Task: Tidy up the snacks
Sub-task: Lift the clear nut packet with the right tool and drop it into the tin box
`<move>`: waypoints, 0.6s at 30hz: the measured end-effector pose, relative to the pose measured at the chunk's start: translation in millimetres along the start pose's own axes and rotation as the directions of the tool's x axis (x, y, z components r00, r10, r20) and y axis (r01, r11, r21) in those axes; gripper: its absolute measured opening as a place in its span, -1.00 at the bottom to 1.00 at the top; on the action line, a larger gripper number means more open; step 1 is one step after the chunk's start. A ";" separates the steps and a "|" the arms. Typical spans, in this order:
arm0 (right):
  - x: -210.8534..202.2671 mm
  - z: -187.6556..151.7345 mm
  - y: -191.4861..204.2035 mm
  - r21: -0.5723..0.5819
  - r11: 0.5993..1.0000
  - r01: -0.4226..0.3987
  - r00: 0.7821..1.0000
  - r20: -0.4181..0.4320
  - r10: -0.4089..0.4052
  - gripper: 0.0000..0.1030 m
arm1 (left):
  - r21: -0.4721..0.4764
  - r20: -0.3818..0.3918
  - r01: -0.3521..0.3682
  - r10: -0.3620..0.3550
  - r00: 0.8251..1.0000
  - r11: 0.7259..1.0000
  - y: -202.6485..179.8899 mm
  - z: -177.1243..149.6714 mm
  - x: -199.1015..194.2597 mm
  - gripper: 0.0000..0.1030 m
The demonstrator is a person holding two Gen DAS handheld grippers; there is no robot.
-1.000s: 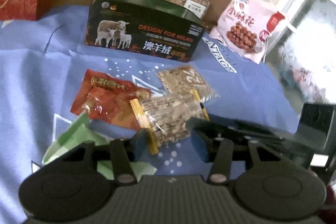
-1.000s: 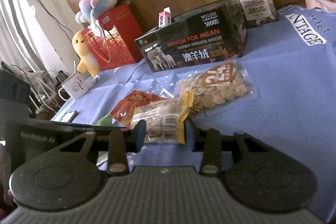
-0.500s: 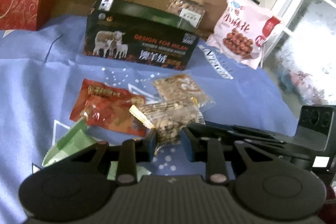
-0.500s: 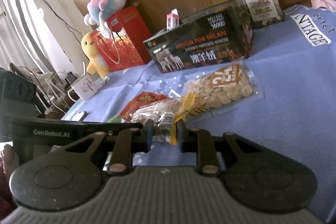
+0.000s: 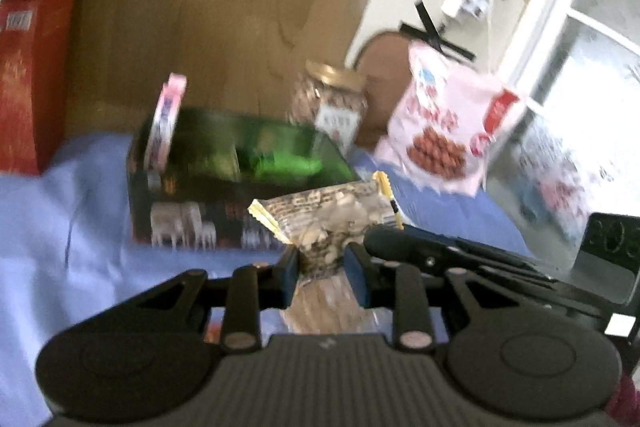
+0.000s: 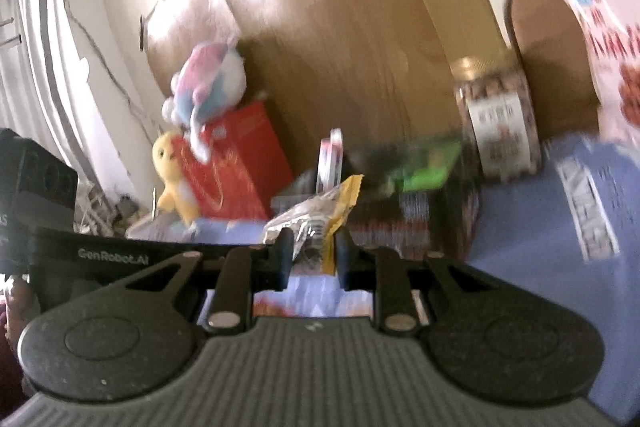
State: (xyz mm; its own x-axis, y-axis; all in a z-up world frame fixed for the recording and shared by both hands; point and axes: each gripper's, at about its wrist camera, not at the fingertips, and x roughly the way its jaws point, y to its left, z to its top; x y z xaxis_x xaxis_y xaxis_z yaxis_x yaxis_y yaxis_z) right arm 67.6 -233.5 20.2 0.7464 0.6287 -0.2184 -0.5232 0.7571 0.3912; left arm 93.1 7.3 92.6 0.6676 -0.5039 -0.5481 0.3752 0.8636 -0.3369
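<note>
A clear seed packet (image 5: pixel 332 211) with yellow sealed ends hangs in the air in front of the black box (image 5: pixel 188 223), whose inside is green. My left gripper (image 5: pixel 322 267) is shut on the packet's near end. My right gripper (image 6: pixel 312 259) is shut on the same packet (image 6: pixel 316 215), at its yellow end. The two grippers meet at the packet from either side; the right one's dark finger (image 5: pixel 400 241) shows in the left wrist view. In the right wrist view the black box (image 6: pixel 420 215) lies just behind the packet. Both views are blurred by motion.
A blue cloth (image 5: pixel 60 227) covers the table. A small pink carton (image 5: pixel 164 123) stands inside the box. Behind it are a nut jar (image 5: pixel 332 107) and a pink snack bag (image 5: pixel 444 135). A red gift box (image 5: pixel 28 67) and plush toys (image 6: pixel 208 87) stand at the left.
Both grippers closed on the seed packet and lifted it off the cloth. The red packet and the other seed packet stayed below and have dropped out of view.
</note>
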 end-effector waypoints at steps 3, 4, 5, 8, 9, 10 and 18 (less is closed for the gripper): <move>24.1 17.6 -6.7 -0.015 1.000 0.013 1.000 0.018 -0.013 -0.52 | -0.014 0.018 -0.026 0.026 0.999 1.000 12.3 25.0 18.3 -0.51; 32.6 21.9 -8.6 -0.023 1.000 0.021 1.000 0.021 -0.021 -0.52 | -0.024 0.020 -0.032 0.032 0.999 0.999 16.9 31.0 24.9 -0.51; 41.5 25.9 -10.5 -0.032 0.999 0.031 0.999 0.024 -0.031 -0.52 | -0.036 0.022 -0.037 0.038 0.999 0.999 22.3 36.7 32.4 -0.51; 65.4 34.0 -19.8 -0.039 0.998 0.057 0.998 0.024 -0.056 -0.52 | -0.050 0.024 -0.061 0.062 0.998 0.997 35.2 51.0 54.7 -0.52; 71.0 35.3 -23.2 -0.040 0.997 0.065 0.998 0.024 -0.064 -0.52 | -0.048 0.026 -0.068 0.070 0.997 0.997 37.4 52.4 60.1 -0.53; 77.1 36.4 -27.7 -0.038 0.997 0.073 0.997 0.023 -0.073 -0.52 | -0.050 0.026 -0.079 0.081 0.996 0.996 40.6 55.2 68.2 -0.53; 97.9 28.7 -44.3 -0.040 0.987 0.157 0.987 0.039 -0.155 -0.19 | -0.086 0.030 -0.191 0.195 0.980 0.978 53.9 55.1 105.2 -0.46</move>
State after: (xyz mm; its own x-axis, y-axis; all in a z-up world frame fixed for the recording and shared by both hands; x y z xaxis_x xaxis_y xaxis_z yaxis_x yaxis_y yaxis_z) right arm 175.7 -210.6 7.2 0.8341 0.4960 -0.2414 -0.4159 0.8529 0.3156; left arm 219.0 1.9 59.0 0.7469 -0.3254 -0.5798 0.1839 0.9391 -0.2902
